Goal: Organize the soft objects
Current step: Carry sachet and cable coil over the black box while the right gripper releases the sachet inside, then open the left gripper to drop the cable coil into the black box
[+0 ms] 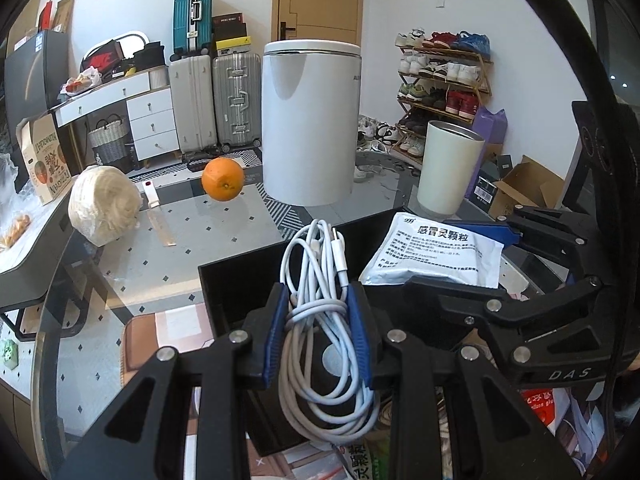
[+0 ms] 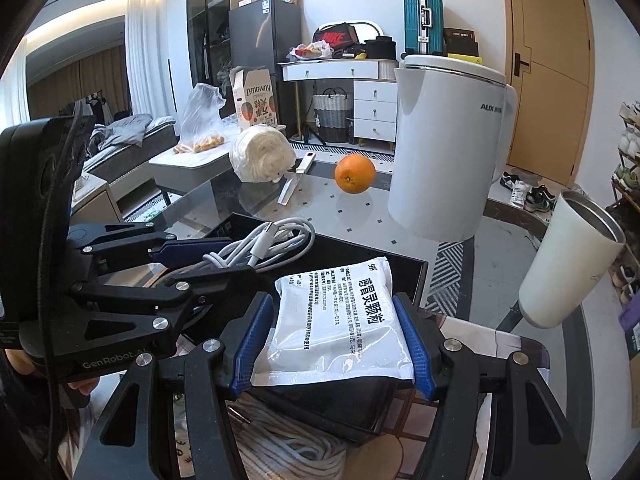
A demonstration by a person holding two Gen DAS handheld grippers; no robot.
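Coiled white cable (image 1: 316,320), glossy sachet (image 2: 340,316)

Even, cool indoor light, sharp focus, glare on the glass tabletop (image 1: 224,232), strong fisheye bending and dark corners.

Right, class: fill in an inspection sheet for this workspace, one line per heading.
Surface: glass table, patterned floor showing through.
Job's things: white charging cable bundled, white medicine sachet; both above a black box.
Clutter: orange, wrapped pale bundle, white kettle, white tumbler.
Grippers: left gripper shut on the cable; right gripper shut on the sachet.
Cables: rope coil below the box.
Surroundings: suitcases, shoe rack, drawers, door.
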